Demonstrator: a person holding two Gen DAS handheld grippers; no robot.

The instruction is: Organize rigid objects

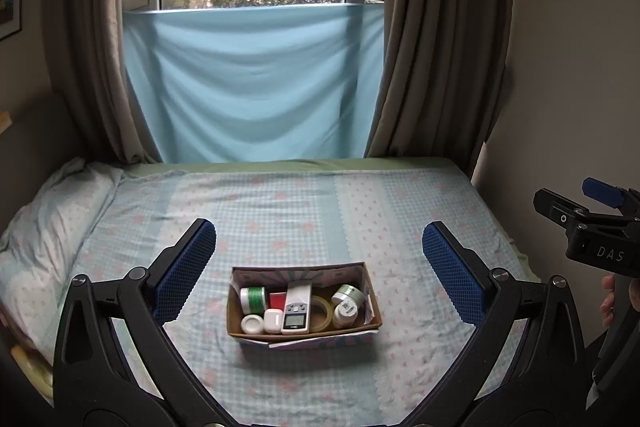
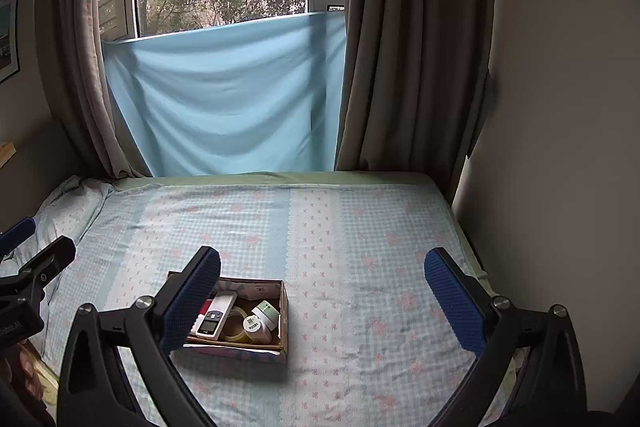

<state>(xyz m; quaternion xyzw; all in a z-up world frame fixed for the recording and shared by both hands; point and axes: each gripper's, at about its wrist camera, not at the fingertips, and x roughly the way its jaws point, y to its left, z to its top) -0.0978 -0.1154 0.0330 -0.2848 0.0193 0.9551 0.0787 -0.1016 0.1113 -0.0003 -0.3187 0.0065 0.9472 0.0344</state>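
Both the left claw [image 1: 319, 269] and right claw [image 2: 322, 297] are held spread, empty, above the cardboard box [image 1: 304, 334]. Since the box is packed tightly on the soft bed [image 1: 400, 211], neighbouring items may be dislodged, or the box tipped, by any extraction.

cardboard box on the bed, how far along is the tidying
Looks nearly done: the open brown cardboard box already holds the white remote-like device, the clear tape roll, the green-labelled jar and other small containers. Nothing is in hand; the left claw and right claw are open. No loose items show on the checked bedsheet.
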